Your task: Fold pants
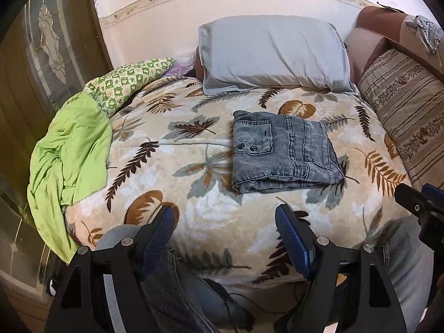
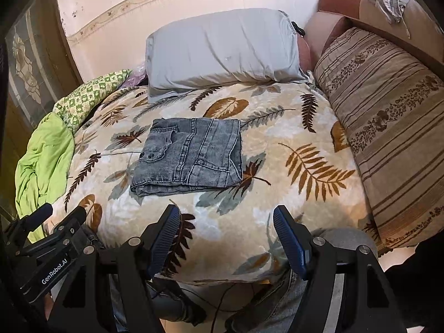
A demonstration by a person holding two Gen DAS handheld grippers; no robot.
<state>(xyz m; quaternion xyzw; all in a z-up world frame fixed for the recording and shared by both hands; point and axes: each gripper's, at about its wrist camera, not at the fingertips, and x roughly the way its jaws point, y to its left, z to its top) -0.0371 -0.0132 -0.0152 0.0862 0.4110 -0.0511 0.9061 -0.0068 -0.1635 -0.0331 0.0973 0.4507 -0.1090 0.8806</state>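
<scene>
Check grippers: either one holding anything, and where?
Nothing held. Left gripper and right gripper are both open, short of the folded jeans on the blanket.

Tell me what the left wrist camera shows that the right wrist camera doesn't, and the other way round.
Only the left wrist view shows the left claw head on, jaws apart and empty, with the right claw's black body at its right edge. Only the right wrist view shows the right claw head on, also apart and empty, and the lettered side of the left claw's body at lower left. Both show the folded grey jeans lying untouched on the leaf-print blanket, the grey pillow behind, the green cloth at left and the striped cushion at right.
</scene>
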